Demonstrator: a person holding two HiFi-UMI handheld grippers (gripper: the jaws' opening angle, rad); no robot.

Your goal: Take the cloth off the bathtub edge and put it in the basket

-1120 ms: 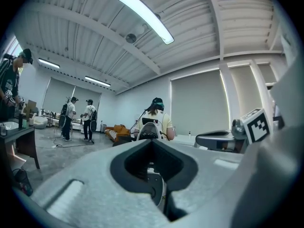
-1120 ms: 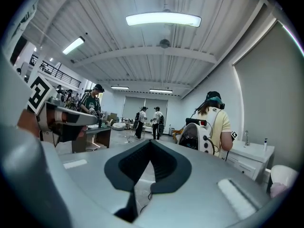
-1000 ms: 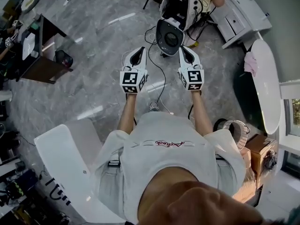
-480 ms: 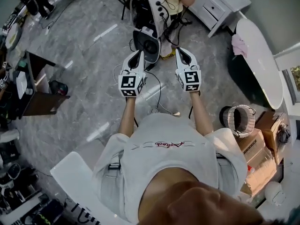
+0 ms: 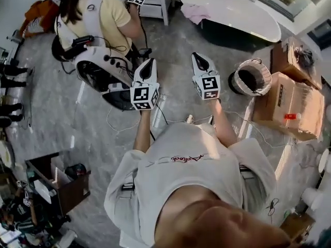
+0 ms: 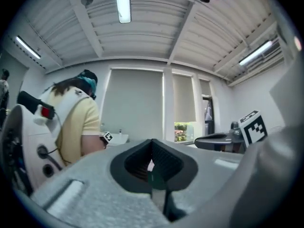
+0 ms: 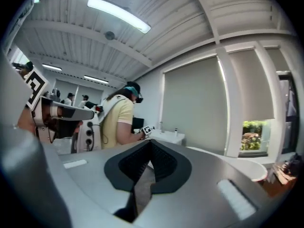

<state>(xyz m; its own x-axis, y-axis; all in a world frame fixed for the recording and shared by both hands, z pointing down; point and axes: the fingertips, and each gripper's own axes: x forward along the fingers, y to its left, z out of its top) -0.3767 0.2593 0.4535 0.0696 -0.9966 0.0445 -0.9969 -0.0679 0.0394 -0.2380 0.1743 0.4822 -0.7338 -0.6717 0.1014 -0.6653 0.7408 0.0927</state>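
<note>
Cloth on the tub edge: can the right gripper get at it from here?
Probably not yet: the right gripper, jaws shut, hangs well short of the cloth on the bathtub rim. Only open floor seems to lie between, so stepping closer and opening should do.

Open grey floor (image 5: pixel 178 40) runs from frame centre up to the bathtub (image 5: pixel 232 9) at upper centre-right, and this lane is passable. The upper left is blocked by a second person (image 5: pixel 103 14) and a white machine (image 5: pixel 95 71). At right, the basket (image 5: pixel 251 77) stands with its mouth unobstructed. Cardboard boxes (image 5: pixel 292 105) crowd just beyond it toward the right edge.
</note>
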